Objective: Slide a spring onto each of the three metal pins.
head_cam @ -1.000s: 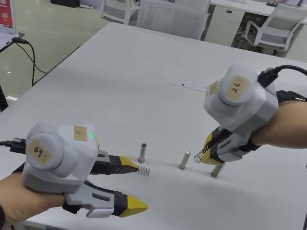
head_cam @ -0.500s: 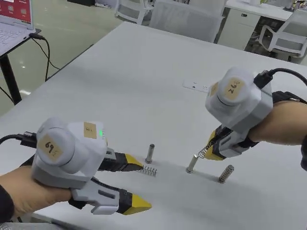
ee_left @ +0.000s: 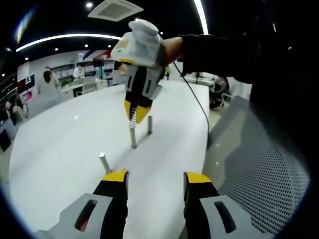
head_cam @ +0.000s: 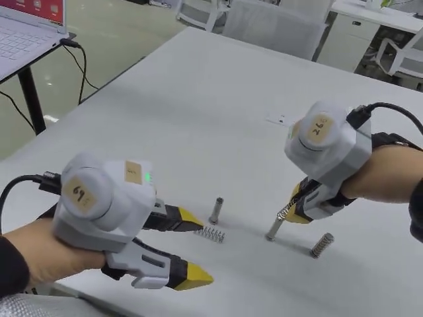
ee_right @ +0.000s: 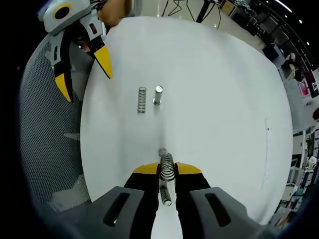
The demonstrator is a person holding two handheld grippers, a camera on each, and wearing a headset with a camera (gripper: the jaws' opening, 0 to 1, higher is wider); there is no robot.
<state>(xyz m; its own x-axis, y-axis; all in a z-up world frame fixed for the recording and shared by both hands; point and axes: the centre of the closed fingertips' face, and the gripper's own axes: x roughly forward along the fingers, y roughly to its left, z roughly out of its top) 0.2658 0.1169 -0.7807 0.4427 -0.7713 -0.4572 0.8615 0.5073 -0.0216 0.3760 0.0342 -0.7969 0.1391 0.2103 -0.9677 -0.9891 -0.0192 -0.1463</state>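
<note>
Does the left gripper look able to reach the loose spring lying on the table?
Probably yes: the left gripper is open, and the loose spring lies just ahead of its jaws, with nothing between them.

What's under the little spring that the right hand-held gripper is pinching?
An upright metal pin on the white table, right below the spring in the right hand-held gripper. The coils hide whether the pin's tip is already inside.

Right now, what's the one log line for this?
right gripper: shut on spring over middle pin | left gripper: open | loose spring: on table
</note>
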